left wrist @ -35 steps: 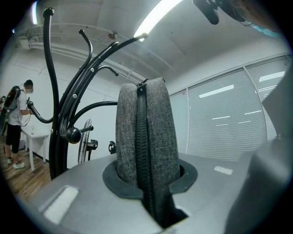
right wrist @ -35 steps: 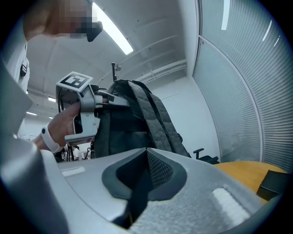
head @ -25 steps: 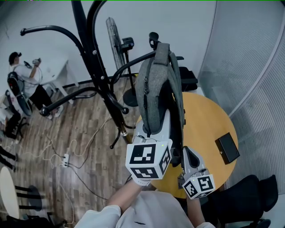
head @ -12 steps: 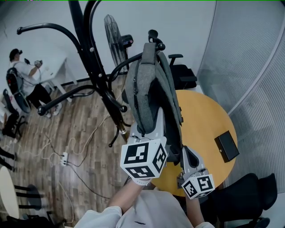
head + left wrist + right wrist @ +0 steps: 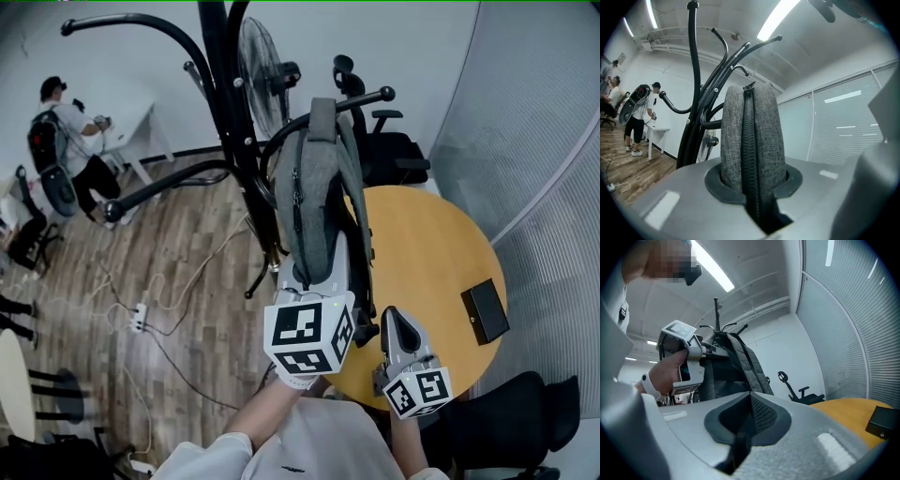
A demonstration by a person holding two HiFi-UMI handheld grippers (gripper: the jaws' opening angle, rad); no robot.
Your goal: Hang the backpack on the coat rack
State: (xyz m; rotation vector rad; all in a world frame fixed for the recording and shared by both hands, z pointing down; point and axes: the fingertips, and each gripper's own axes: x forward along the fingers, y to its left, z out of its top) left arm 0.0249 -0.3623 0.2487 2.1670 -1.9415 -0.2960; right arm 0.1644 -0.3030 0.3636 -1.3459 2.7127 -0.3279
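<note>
We hold the grey backpack upright and aloft at the left edge of the round table. The left gripper is clenched on the pack's lower end, with the zip seam running between its jaws. The right gripper, its jaws closed on nothing, waits just beside the pack's lower right side. The pack's top handle meets a rising hook arm of the black coat rack, and the arm's knobbed tip shows to the right of the handle. We cannot tell whether the loop is already threaded over the arm. To do this step well, we judge, the handle should sit inside the knob and the pack be lowered slowly until the arm bears its weight. Only then should the clamp let go, with the free tool steadying any swing.
</note>
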